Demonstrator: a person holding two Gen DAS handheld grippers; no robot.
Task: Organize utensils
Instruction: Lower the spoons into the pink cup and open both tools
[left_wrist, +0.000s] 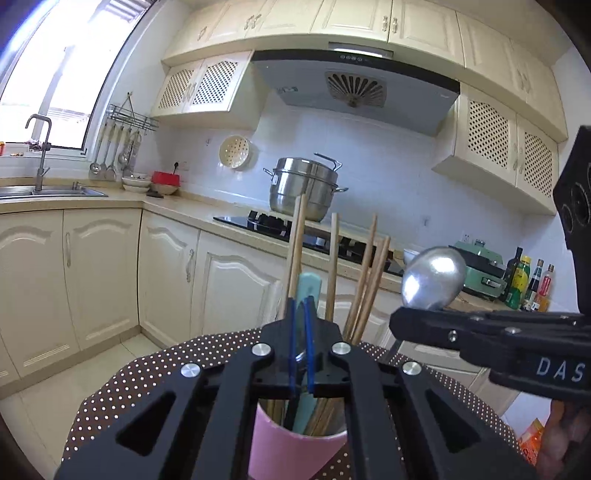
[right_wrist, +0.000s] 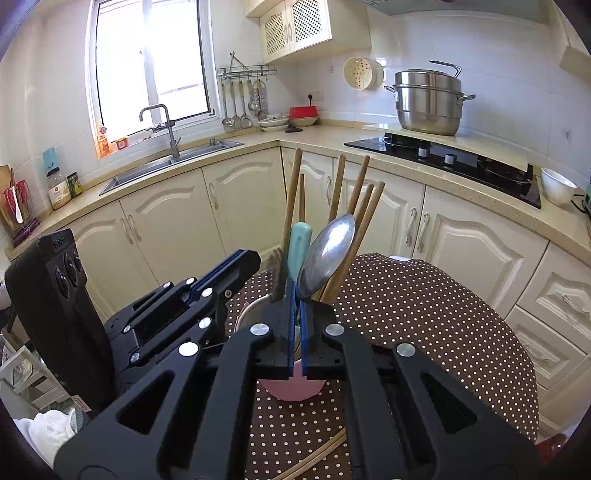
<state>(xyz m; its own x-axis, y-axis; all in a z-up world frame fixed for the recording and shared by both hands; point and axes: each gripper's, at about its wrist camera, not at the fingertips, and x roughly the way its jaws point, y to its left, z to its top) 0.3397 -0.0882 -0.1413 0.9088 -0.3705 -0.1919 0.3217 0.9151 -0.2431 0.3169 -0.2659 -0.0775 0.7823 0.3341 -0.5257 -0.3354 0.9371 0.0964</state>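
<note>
Chopsticks (right_wrist: 334, 192) upright in pink cup (left_wrist: 295, 454) on dotted tablecloth (right_wrist: 424, 306), crowding both grippers. Left gripper (left_wrist: 301, 314) clamps teal handle (left_wrist: 308, 286) in the cup; right gripper (right_wrist: 295, 295) clamps metal spoon (right_wrist: 327, 254) above the cup.

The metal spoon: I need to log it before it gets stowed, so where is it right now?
The metal spoon is gripped in the right gripper, bowl up, just above the pink cup, beside the teal handle and wooden chopsticks.
</note>
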